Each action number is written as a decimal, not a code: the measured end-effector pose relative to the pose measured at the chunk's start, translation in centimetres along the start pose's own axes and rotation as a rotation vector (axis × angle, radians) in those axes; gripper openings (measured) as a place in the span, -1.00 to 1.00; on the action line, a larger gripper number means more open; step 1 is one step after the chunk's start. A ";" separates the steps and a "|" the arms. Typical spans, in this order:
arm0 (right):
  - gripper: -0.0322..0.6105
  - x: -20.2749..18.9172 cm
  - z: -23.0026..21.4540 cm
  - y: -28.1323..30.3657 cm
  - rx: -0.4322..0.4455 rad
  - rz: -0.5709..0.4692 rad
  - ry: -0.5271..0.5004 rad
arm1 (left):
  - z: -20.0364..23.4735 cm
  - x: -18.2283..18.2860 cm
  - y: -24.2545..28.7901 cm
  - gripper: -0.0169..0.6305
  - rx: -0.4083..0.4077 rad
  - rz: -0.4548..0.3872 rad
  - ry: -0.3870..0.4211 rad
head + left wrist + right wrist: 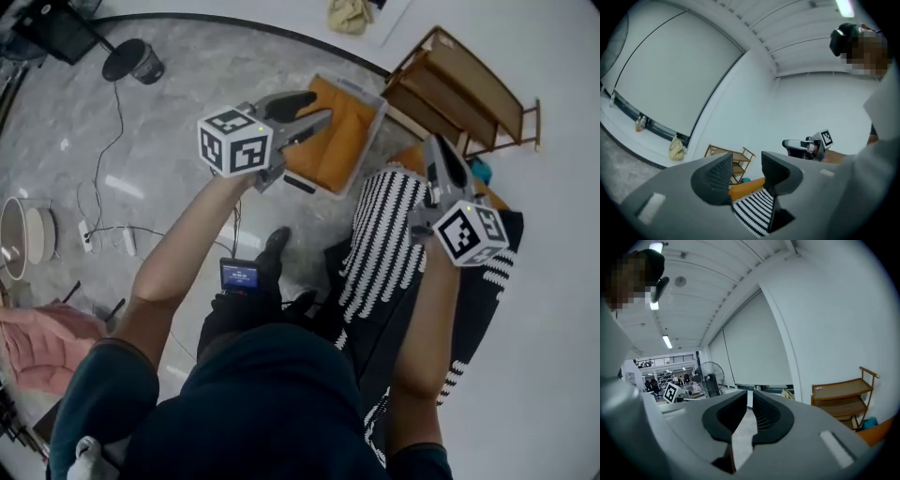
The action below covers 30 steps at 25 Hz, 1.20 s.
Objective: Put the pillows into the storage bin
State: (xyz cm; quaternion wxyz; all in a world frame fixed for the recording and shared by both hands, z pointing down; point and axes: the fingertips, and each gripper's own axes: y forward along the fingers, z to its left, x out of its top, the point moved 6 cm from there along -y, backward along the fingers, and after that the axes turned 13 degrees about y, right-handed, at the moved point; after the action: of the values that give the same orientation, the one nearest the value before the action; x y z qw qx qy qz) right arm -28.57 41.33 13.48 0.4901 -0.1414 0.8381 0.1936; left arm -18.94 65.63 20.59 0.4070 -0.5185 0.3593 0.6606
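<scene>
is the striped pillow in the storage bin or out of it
Out. The striped pillow lies on a dark surface beside the storage bin, which holds an orange pillow.

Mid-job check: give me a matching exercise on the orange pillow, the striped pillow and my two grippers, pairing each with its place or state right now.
Things:
1. orange pillow
2. striped pillow
3. left gripper
4. right gripper

Places or states:
A. jaws shut, nothing held
B. lies inside the storage bin
C. jaws apart, nothing between them
D. lies outside the bin, on a dark surface

Pairs: 1-B; 2-D; 3-C; 4-A
</scene>
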 end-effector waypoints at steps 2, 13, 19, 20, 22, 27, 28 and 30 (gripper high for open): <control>-0.84 1.1 2.5 -3.4 0.025 -0.048 0.004 | -2.7 2.7 -1.8 -0.37 -0.005 -0.025 0.076; -0.84 -1.0 12.3 -19.9 0.128 -0.048 -0.063 | -18.6 9.1 -11.6 -0.39 0.020 -0.111 0.340; -0.84 -3.1 13.9 -26.9 0.137 -0.047 -0.076 | -25.2 8.9 -16.6 -0.39 0.102 -0.124 0.380; -0.84 -3.4 14.0 -27.7 0.138 -0.045 -0.079 | -26.1 8.8 -17.4 -0.39 0.119 -0.125 0.384; -0.84 -3.8 14.1 -29.0 0.140 -0.038 -0.085 | -27.5 8.3 -18.6 -0.39 0.145 -0.125 0.386; -0.84 -4.9 14.4 -31.1 0.150 -0.023 -0.083 | -30.0 6.9 -20.4 -0.39 0.181 -0.112 0.357; -0.84 -5.0 14.4 -31.4 0.152 -0.021 -0.085 | -30.3 6.7 -20.6 -0.39 0.191 -0.109 0.351; -0.84 -5.2 14.2 -31.8 0.151 -0.018 -0.088 | -30.8 6.4 -20.5 -0.39 0.193 -0.110 0.350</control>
State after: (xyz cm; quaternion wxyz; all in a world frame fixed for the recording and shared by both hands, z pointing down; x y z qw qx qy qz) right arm -1.64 20.02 5.88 0.5375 -0.1027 0.8266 0.1315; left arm 10.95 47.50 6.96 0.4217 -0.6026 0.4574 0.4998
